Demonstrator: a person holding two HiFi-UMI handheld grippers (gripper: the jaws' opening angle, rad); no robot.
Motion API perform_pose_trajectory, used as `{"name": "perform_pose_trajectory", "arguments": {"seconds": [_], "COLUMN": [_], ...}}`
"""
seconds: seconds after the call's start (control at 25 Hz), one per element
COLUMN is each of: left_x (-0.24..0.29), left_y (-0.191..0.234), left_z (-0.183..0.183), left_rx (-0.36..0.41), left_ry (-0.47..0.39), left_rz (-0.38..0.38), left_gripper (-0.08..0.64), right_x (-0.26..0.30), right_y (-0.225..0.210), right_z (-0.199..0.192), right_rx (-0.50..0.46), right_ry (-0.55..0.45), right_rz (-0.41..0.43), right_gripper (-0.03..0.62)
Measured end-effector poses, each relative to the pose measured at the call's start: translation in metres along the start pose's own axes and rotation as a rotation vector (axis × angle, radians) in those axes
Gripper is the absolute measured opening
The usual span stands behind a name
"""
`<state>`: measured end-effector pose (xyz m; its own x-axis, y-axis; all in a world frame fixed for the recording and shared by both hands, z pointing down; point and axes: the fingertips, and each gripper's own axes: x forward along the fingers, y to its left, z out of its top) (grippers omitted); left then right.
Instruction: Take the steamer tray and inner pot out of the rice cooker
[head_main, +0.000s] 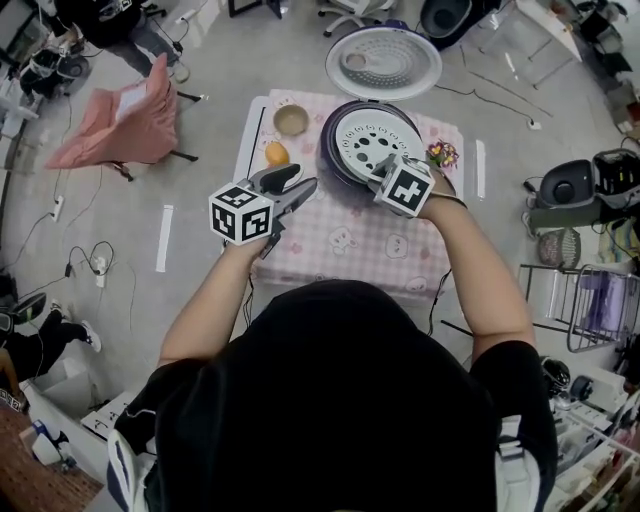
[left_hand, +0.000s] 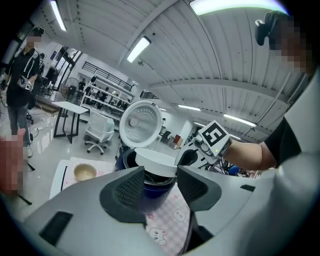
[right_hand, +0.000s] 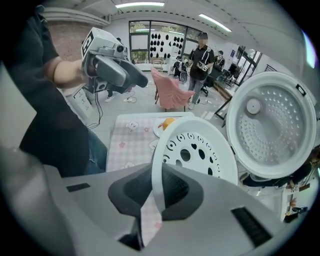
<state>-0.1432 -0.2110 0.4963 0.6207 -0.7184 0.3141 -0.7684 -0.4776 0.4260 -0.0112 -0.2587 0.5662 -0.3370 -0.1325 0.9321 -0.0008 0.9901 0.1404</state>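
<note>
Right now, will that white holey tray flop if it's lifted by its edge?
Probably not: the round white perforated plastic steamer tray looks flat though the right hand-held gripper pinches only its rim. Likely light: it's thin with many holes. It might tilt.

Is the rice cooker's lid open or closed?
Open. The lid is flipped back behind the rice cooker, showing its dimpled inside.

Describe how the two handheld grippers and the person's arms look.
Both the left gripper and the right gripper are smooth grey moulded shells that taper to two broad jaws lined with dark, fine-textured pads. Each carries a white cube printed with black square markers. No cables show on them. The person wears a black short-sleeved top; the forearms are bare.
</note>
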Motion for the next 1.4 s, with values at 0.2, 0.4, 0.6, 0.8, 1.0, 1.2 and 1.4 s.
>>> {"name": "perform_pose_trajectory", "arguments": {"seconds": [0.2, 0.4, 0.6, 0.8, 1.0, 1.2, 1.4], "left_x": [-0.006, -0.014, -0.019, -0.017, -0.008, 0.001, 0.015], "left_y": [-0.008, -0.018, -0.028, -0.038, -0.052, -0.067, -0.083], "left_z": [0.005, 0.009, 0.013, 0.014, 0.014, 0.008, 0.006], "left_rx": [0.026, 0.049, 0.076, 0.099, 0.126, 0.143, 0.159], "left_ry": [-0.003, -0.002, 0.003, 0.007, 0.020, 0.048, 0.064], "left_rz": [-0.021, -0.044, -0.068, -0.097, -0.138, -0.187, -0.235], "left_gripper": [0.222, 0.222, 0.222, 0.222, 0.222, 0.222, 0.222], "right_x": [-0.011, -0.025, -0.040, -0.048, -0.059, -0.070, -0.080], "right_y": [0.011, 0.012, 0.017, 0.025, 0.029, 0.038, 0.047], "right_z": [0.004, -0.002, -0.010, -0.033, -0.057, -0.084, -0.117], "right_rx": [0.015, 0.031, 0.059, 0.100, 0.152, 0.209, 0.259], "right_ry": [-0.027, -0.007, -0.001, 0.027, 0.038, 0.064, 0.097], "right_rz": [0.001, -0.060, -0.110, -0.143, -0.183, -0.217, -0.261], "right_gripper": [0.038, 0.038, 0.038, 0.038, 0.038, 0.038, 0.038]}}
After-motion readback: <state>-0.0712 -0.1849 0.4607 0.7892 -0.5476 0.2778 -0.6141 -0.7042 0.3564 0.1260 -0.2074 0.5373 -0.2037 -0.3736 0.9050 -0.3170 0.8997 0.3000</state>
